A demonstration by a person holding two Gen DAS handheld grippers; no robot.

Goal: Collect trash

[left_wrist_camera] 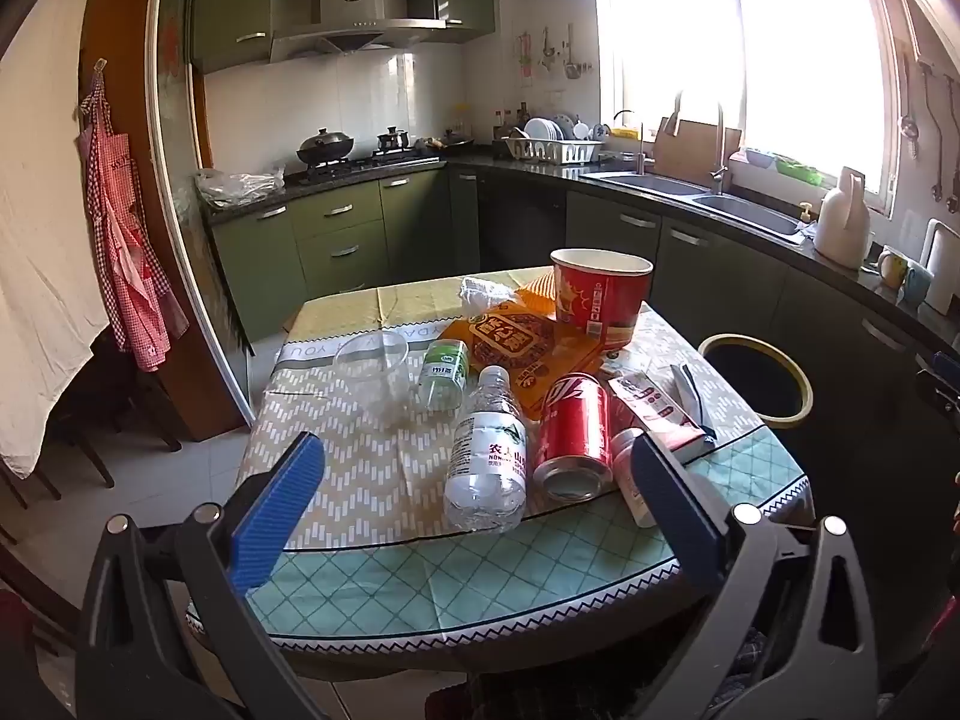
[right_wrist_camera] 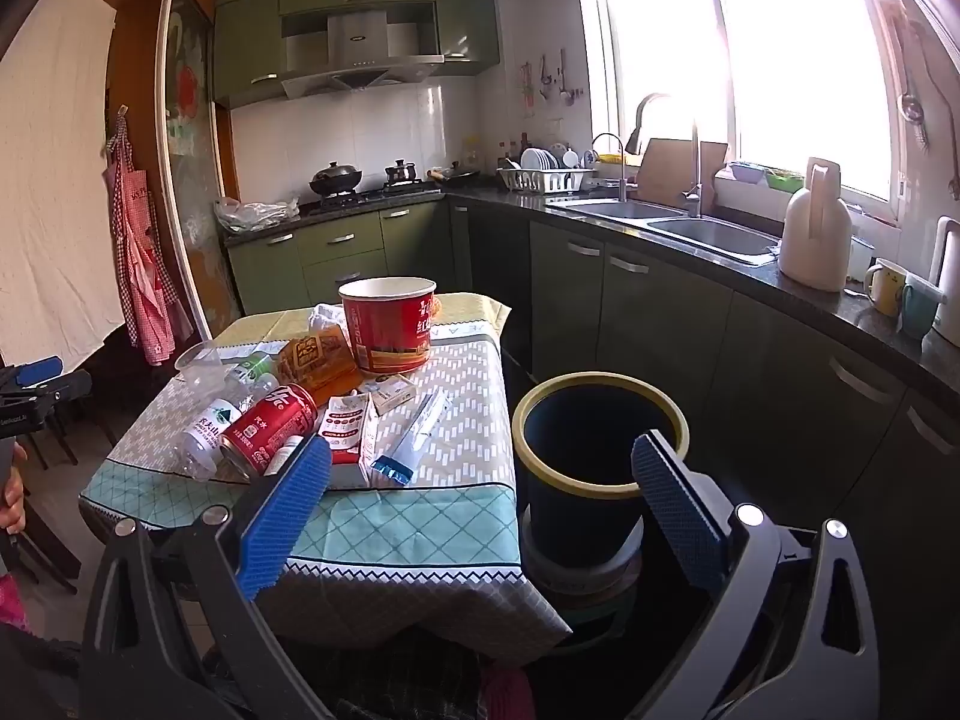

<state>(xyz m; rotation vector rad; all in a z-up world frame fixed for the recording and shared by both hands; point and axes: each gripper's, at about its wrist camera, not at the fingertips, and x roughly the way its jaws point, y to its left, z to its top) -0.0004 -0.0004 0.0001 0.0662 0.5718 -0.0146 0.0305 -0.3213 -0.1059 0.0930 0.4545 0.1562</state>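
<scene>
Trash lies heaped on the far half of the table (left_wrist_camera: 372, 480), and nothing has been picked up. Nearest the left hand-held gripper (left_wrist_camera: 474, 504) is a clear water bottle (left_wrist_camera: 486, 462), lying on its side just ahead of and between the spread blue pads, its long axis running away from the gripper with the cap at the far end. Its label carries Chinese characters and what looks like "NONGFU", only partly legible. Touching it on the right lies a red drink can (left_wrist_camera: 573, 432), parallel to the bottle, open end toward the camera, with large white script I cannot read. Beyond stand a red paper bucket (left_wrist_camera: 600, 294) with Chinese print, an orange snack bag (left_wrist_camera: 522, 348) and a clear plastic cup (left_wrist_camera: 372, 366).

The right hand-held gripper (right_wrist_camera: 483, 498) looks across the table's near right edge; a flat carton (right_wrist_camera: 348, 426) and a blue-ended tube (right_wrist_camera: 414, 432) lie just ahead of its left pad. The bin (right_wrist_camera: 600, 420), dark with a yellow rim, stands off the table's right side, partly framed by that gripper's jaws.

Both grippers are fully spread and empty. My judgement: the left is better placed for the bottle, while the right sits nearer the bin.
</scene>
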